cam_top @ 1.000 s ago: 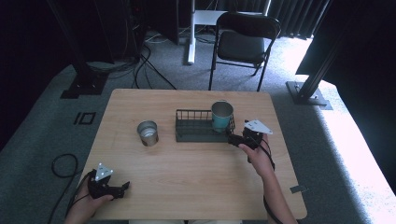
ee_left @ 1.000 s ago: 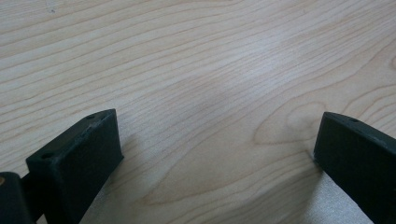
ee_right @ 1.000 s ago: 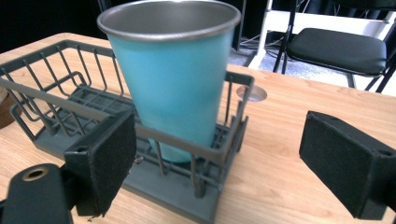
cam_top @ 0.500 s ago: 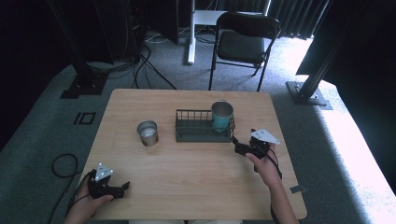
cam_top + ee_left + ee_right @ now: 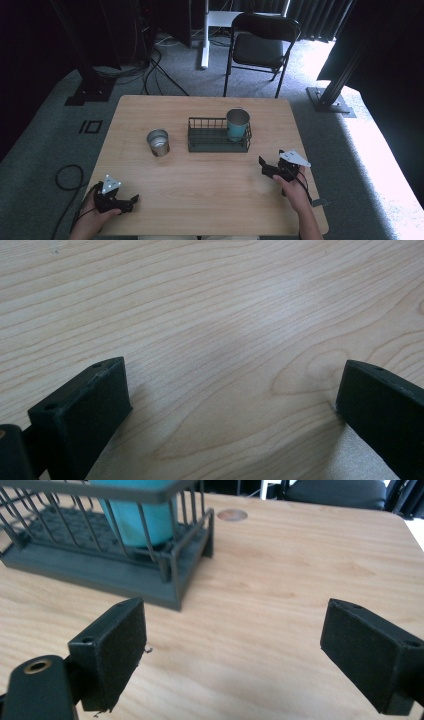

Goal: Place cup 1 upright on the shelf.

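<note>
A dark wire basket (image 5: 210, 141) stands at the middle of the wooden table, and a teal cup (image 5: 237, 124) sits upright in its right end. To the basket's left, a bare metal cup (image 5: 158, 142) stands on the table. My right gripper (image 5: 263, 168) is open, empty and low over the table, near-right of the basket and apart from it. In the right gripper view, the gripper (image 5: 235, 625) faces the basket's corner (image 5: 172, 577) and the teal cup (image 5: 135, 515). My left gripper (image 5: 131, 200) rests open at the near-left edge, and its jaws (image 5: 232, 380) frame bare wood.
A round brown mark (image 5: 232, 514) shows on the table beyond the basket. Behind the table's far edge stands a black folding chair (image 5: 262, 45). Cables (image 5: 65, 175) lie on the carpet at the left.
My right gripper has drawn back from the basket toward the near edge of the table, still open. The left gripper has not moved.
</note>
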The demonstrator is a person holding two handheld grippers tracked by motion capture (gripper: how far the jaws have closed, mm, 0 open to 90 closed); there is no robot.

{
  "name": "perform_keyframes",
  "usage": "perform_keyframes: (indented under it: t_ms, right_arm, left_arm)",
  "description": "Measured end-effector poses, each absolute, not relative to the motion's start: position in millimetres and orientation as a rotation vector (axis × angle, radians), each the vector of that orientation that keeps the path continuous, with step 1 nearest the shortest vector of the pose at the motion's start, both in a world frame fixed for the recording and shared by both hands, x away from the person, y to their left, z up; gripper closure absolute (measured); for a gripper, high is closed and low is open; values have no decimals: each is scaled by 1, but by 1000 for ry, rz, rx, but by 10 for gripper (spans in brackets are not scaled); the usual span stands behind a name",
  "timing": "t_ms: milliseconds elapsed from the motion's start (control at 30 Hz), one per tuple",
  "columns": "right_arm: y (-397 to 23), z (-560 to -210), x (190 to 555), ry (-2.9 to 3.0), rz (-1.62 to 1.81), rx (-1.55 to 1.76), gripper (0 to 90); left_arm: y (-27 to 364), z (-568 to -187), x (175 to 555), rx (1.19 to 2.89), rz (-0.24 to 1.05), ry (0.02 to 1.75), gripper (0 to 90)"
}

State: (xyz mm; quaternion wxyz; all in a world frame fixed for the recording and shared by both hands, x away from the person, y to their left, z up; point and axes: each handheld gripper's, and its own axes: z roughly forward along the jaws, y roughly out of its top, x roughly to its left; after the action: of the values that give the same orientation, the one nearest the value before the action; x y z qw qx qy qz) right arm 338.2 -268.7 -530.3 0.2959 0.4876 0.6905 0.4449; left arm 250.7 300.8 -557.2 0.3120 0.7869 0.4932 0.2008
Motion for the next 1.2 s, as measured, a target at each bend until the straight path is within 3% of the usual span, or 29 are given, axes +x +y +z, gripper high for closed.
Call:
perform_keyframes:
  t_ms: [733,1200]
  right_arm:
    - [-298,-551,299,1958,1052,1362,109]
    - [-300,-558,298,2088,888,1415,109]
  left_arm:
    - [301,-557,251,2075,529,1303,15]
    - [301,-557,251,2076,529,1304,15]
